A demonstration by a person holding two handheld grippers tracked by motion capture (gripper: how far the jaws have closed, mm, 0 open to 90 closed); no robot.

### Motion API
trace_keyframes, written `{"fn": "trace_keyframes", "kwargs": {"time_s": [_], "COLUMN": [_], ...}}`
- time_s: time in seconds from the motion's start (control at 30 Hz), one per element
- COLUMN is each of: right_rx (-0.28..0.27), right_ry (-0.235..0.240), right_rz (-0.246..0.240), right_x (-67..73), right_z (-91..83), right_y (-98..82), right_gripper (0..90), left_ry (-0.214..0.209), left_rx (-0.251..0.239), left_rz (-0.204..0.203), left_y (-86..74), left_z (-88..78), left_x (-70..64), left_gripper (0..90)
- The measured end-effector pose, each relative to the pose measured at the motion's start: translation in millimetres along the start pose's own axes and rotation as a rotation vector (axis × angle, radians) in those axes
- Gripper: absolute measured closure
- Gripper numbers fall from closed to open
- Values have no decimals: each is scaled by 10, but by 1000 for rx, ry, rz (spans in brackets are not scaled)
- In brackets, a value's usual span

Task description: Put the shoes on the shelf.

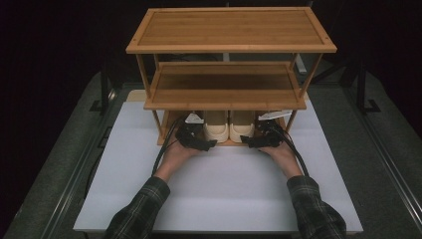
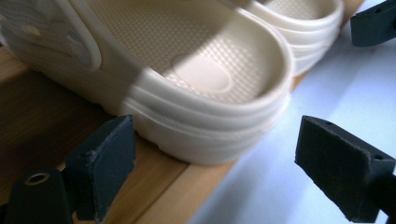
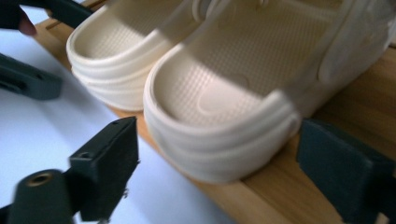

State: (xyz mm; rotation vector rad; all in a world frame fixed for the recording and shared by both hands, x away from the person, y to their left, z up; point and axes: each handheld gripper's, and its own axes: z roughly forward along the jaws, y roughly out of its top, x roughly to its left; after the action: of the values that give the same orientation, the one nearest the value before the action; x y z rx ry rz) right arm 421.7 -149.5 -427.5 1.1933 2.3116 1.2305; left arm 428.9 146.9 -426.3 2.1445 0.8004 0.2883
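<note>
Both grippers' fingers (spread wide) flank the cream clogs (image 1: 229, 130).

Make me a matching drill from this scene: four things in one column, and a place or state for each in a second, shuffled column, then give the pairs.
Things:
1. cream clogs
2. top shelf
3. left gripper
4. white board

Places or states:
A. bare wood, nothing on it
B. side by side on the rack's lowest board, heels toward the person
C. lies on the table under the rack and the person's hands
D. jaws open at the heel of the left clog, not pressing on it

Pairs: 1-B, 2-A, 3-D, 4-C
</note>
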Motion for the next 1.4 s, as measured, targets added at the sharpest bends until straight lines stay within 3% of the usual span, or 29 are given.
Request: {"fn": "trace_keyframes", "kwargs": {"time_s": [0.07,0.1,0.13,0.17,0.5,0.57,0.67,0.7,0.77,0.83,1.0,1.17,1.23,1.4], "right_rx": [-6,-6,17,8,20,19,4,0,4,15,42,73,94,106], "right_ry": [-7,-7,-23,-28,-45,-53,-71,-77,-81,-102,-132,-140,-153,-171], "right_rz": [-27,-27,3,-7,-23,-26,-33,-30,-23,-10,11,26,32,51], "right_x": [-15,-15,8,12,76,79,92,95,95,78,48,26,2,-31], "right_z": [-40,-40,-111,-148,-530,-617,-774,-828,-878,-1025,-1235,-1341,-1403,-1496], "right_y": [-20,-20,-45,-64,-328,-391,-507,-549,-592,-732,-966,-1150,-1264,-1390], "right_gripper": [80,80,68,69,44,44,44,44,44,44,44,40,34,34], "left_ry": [-10,-10,-8,-8,-12,7,13,28,37,53,81,97,124,142], "left_rx": [-12,-12,-13,-17,-16,-6,2,13,21,50,57,66,92,96], "left_rz": [15,15,32,41,34,49,36,39,40,44,49,43,53,30], "left_y": [-16,-16,-25,-57,-335,-488,-593,-705,-762,-918,-1122,-1278,-1387,-1566], "left_z": [-79,-79,-121,-203,-602,-761,-864,-965,-1011,-1154,-1398,-1530,-1596,-1690], "left_x": [-26,-26,-32,-56,-104,-123,-122,-132,-140,-163,-205,-214,-208,-152], "left_gripper": [120,120,120,120,100,105,118,118,117,116,107,88,82,82]}}
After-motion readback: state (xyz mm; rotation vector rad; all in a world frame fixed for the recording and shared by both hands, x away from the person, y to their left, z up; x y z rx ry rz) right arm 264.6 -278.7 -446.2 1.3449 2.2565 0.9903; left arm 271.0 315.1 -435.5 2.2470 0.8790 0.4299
